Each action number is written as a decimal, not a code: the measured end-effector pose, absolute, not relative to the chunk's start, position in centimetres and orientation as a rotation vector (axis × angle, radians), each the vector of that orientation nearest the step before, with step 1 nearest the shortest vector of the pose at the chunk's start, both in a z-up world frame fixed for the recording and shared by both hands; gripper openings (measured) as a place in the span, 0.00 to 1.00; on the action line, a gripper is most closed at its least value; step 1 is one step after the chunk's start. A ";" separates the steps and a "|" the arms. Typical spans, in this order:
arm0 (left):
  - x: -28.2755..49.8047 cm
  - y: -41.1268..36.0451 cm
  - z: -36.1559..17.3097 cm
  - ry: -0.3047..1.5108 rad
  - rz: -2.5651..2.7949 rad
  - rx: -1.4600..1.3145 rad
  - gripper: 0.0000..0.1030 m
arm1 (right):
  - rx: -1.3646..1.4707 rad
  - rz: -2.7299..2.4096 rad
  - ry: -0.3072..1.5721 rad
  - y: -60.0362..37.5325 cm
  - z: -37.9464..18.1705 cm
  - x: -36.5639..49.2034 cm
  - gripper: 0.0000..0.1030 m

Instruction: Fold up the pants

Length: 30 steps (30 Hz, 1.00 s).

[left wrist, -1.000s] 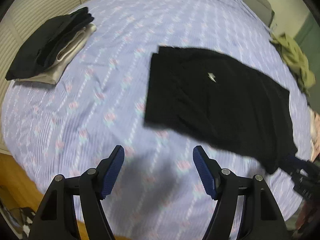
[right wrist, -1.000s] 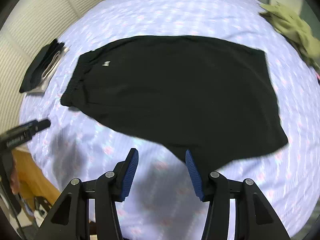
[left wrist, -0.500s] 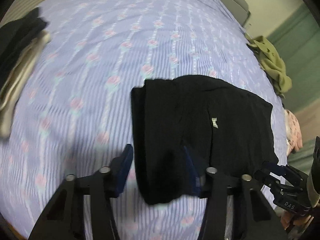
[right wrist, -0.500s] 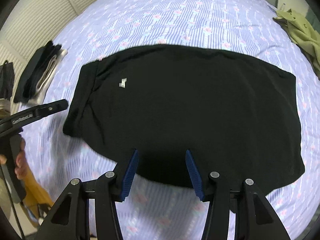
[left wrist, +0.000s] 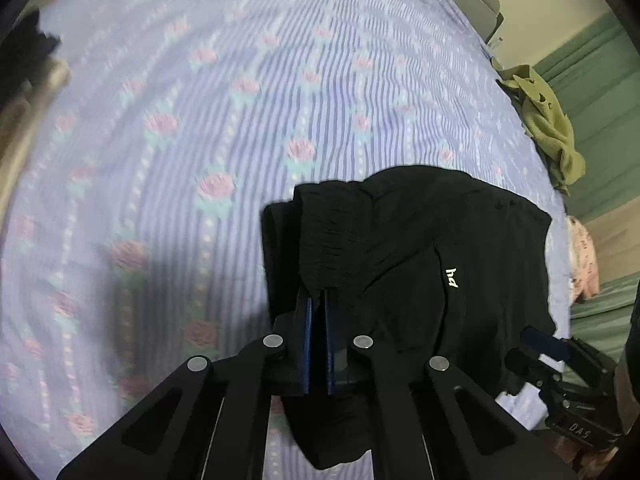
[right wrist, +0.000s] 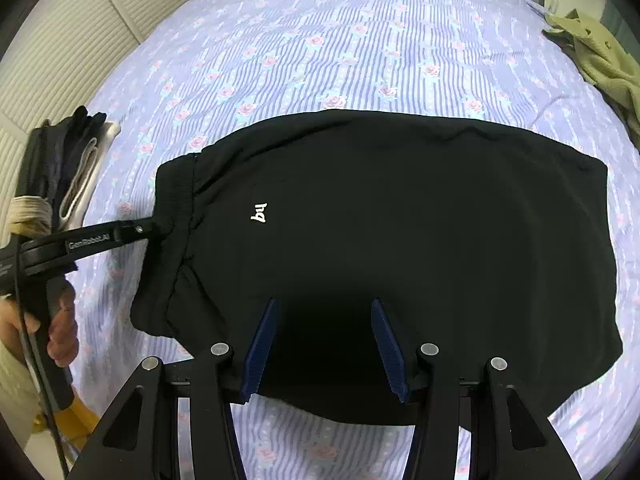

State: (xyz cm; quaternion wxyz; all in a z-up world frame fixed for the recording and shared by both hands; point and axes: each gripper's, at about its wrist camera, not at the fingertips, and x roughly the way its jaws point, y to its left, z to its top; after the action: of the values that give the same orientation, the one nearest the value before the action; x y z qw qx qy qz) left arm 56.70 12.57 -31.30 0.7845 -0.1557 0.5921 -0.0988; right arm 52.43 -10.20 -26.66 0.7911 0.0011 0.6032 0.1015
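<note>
The black pants [right wrist: 400, 240] lie folded on the bed, with a small white logo [right wrist: 259, 213] near the waistband at the left. In the left wrist view the pants [left wrist: 400, 248] fill the lower right. My left gripper [left wrist: 318, 300] is shut on the waistband edge; it also shows in the right wrist view [right wrist: 154, 226] pinching the waistband. My right gripper [right wrist: 324, 312] is open, its blue pads straddling the near edge of the pants. It also shows at the right of the left wrist view [left wrist: 536, 344].
The bed has a purple striped sheet with roses [right wrist: 320, 40]. A stack of folded dark and cream clothes [right wrist: 68, 168] lies at the left edge. An olive garment [right wrist: 600, 56] lies at the far right. A pink cloth [left wrist: 584, 256] is beyond the bed's right edge.
My left gripper moved onto the waistband and shut on it. My right gripper moved forward over the near edge of the pants and stayed open.
</note>
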 end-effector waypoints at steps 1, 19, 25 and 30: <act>56.6 12.7 -31.1 1.271 -0.203 -0.330 0.07 | -0.001 0.223 1.296 -10.1 -26.6 52.4 0.49; 54.9 12.5 -27.5 1.244 -0.112 -0.182 0.66 | 0.040 0.191 1.251 -11.9 -24.8 51.9 0.60; 53.0 12.0 -28.0 1.280 -0.152 -0.250 0.66 | 0.056 0.125 1.253 -14.7 -24.0 51.1 0.61; 52.6 12.9 -30.1 1.310 -0.198 -0.363 0.66 | 0.024 0.170 1.267 -13.5 -24.2 51.2 0.61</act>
State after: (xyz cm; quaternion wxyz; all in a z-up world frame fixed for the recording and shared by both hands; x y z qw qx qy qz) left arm 52.57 12.91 -30.10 0.7731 -0.1675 0.6049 -0.0913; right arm 51.18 -13.47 -24.16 0.8026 0.0113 0.5911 0.0795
